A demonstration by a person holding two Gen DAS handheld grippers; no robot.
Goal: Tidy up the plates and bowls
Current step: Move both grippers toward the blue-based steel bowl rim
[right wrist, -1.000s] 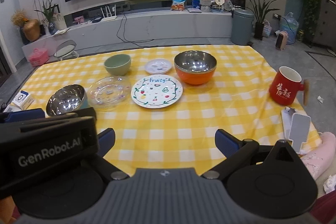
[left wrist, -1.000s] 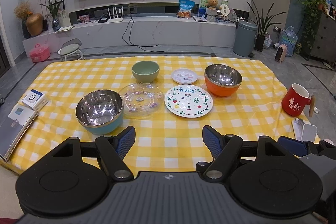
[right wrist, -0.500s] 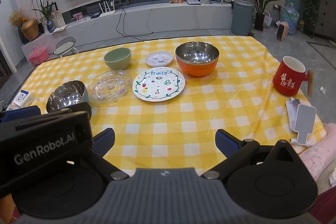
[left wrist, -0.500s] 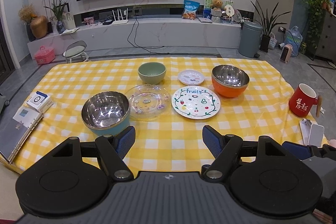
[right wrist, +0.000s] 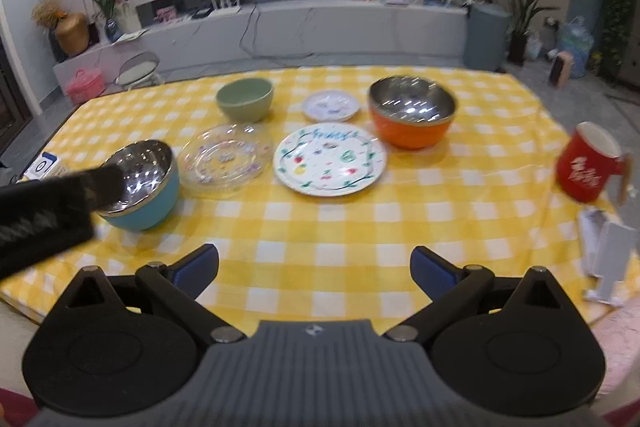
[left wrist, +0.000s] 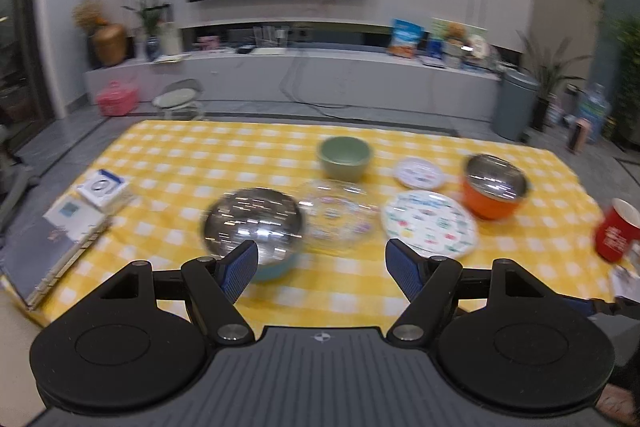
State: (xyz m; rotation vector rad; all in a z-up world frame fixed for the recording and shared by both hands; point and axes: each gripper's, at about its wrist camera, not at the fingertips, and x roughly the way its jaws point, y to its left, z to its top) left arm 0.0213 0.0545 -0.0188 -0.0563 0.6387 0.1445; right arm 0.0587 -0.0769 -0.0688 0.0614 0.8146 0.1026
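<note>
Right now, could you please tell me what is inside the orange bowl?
The orange bowl shows only a shiny steel lining with light reflections; nothing appears to lie in it. The part of its floor behind the near rim is hidden, and the picture is blurred.

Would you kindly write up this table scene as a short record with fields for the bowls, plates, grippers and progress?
bowls: green bowl; orange steel bowl; blue steel bowl
plates: clear plate; fruit plate; small plate
cloth: yellow checked tablecloth
left gripper: open, holding nothing, nearest the blue steel bowl
right gripper: open, holding nothing
progress: nothing stacked yet
other: red mug at the right
</note>
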